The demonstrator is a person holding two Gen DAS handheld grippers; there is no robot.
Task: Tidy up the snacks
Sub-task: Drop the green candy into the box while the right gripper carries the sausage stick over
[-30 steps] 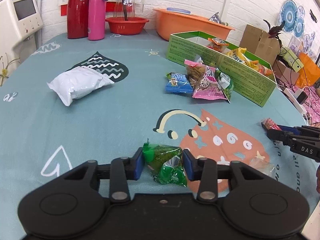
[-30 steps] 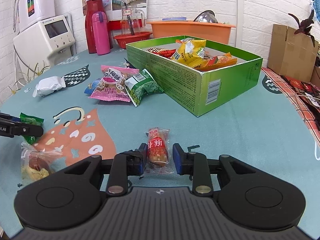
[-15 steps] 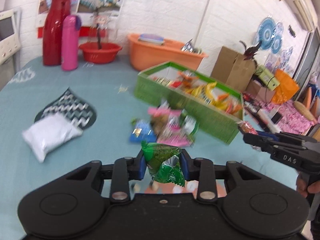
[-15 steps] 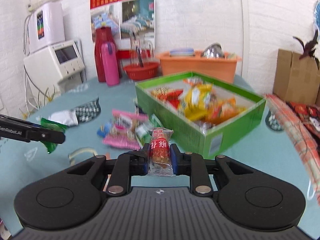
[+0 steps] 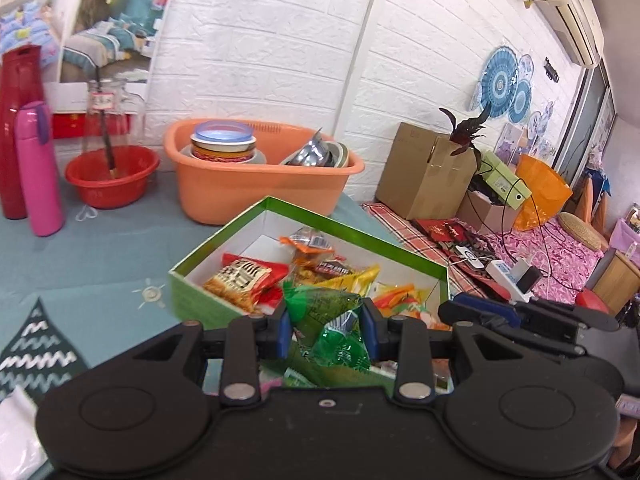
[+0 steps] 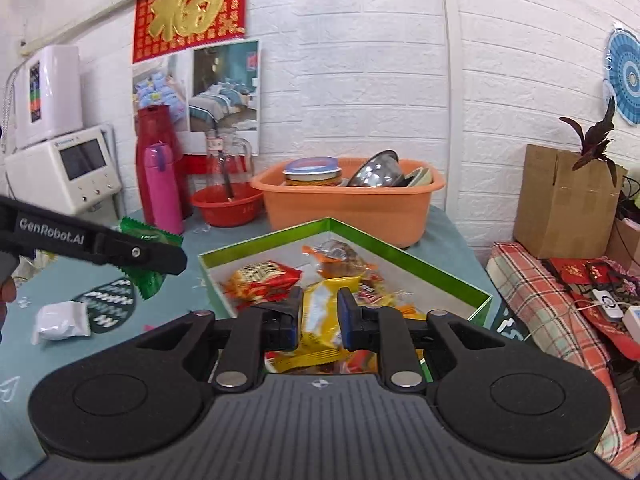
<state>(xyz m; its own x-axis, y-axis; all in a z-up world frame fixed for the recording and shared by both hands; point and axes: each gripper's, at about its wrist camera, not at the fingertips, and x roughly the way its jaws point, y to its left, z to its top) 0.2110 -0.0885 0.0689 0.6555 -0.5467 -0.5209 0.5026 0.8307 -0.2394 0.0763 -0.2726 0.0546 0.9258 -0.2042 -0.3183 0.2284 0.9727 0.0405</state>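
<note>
Pinching green snack packet (image 5: 329, 326), left claw (image 5: 325, 330).

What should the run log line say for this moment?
left gripper shut on green packet | right gripper shut, nothing held | green box: snacks inside

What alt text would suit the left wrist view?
The left claw grips a crinkly green plastic snack packet close to an open green cardboard box full of colourful snack packets. An orange plastic basin of dishes stands behind it.

"GenRobot.AI" on left gripper (image 6: 160, 258); "福" on red poster (image 6: 190, 8).
</note>
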